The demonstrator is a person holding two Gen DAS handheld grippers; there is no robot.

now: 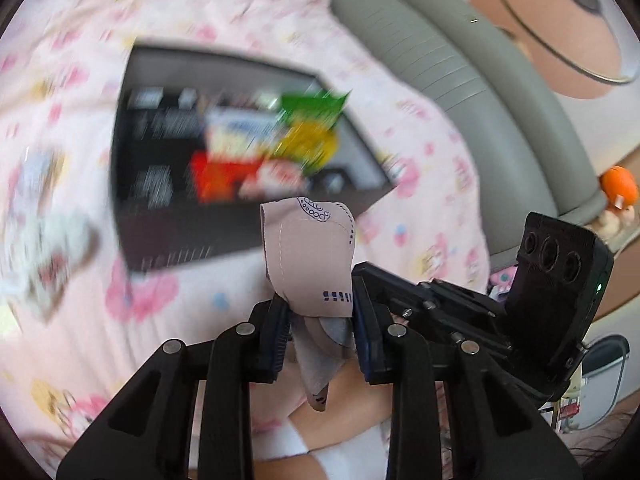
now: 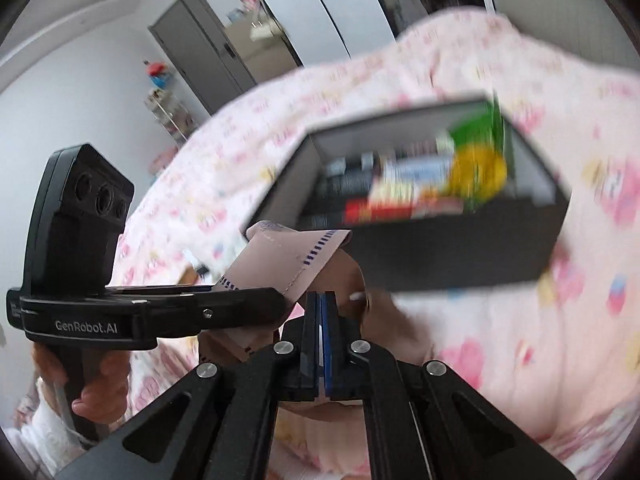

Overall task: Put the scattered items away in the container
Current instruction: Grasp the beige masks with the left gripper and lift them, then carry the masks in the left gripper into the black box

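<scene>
Beige pouch (image 1: 310,256) (navy dashes), black box (image 1: 168,236), pink-patterned blanket (image 1: 420,216)

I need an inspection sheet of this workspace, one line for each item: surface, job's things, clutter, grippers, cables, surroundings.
Surface: pink patterned blanket, soft and rumpled.
Job's things: dark box rests on the blanket, already holding blurred colourful packets; beige pouch is above the blanket, not yet in the box.
Clutter: blurred pale item at the left edge of the blanket; cannot identify it.
Grippers: left hand-held gripper is shut on the beige pouch; right hand-held gripper is shut and holds nothing.
Cables: nothing seen.
Surroundings: grey padded headboard, grey door, white wall.
</scene>
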